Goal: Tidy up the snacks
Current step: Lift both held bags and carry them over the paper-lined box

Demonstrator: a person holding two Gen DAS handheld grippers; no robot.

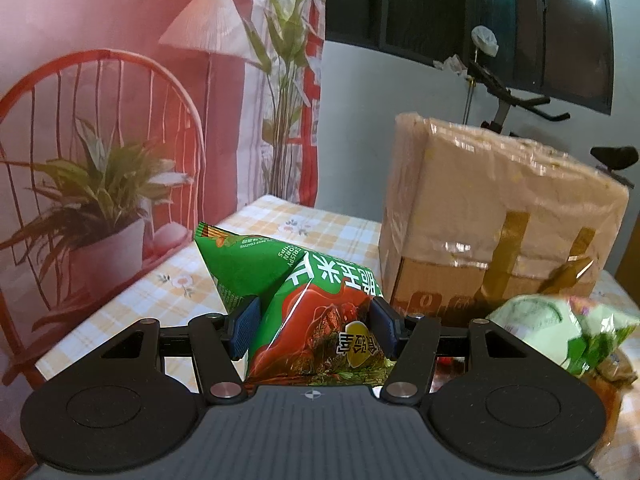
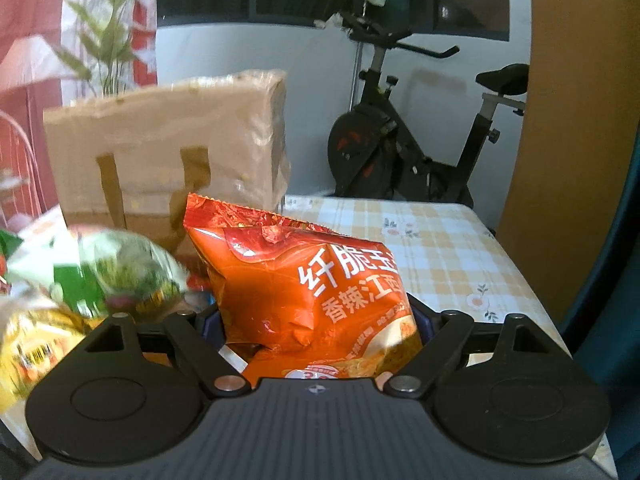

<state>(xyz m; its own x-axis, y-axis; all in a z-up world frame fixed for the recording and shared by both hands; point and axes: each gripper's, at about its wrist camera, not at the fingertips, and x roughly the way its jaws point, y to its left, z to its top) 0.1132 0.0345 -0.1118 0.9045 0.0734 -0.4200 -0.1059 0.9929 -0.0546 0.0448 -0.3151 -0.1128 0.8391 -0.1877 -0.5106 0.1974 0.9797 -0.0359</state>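
The green snack bag (image 1: pixel 304 304) carries the English words "CRISPY STRIPS", seen upside down, beside large white Chinese characters. The orange snack bag (image 2: pixel 304 288) reads "纤脆" and, below, "香辣江西".

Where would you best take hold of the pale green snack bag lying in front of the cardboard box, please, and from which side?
Both grippers are full, so one must unload first. The pale green snack bag lies puffed and blurred among other packets before the cardboard box. Probably best from above, pinching its raised upper bulge, since neighbours crowd its sides.
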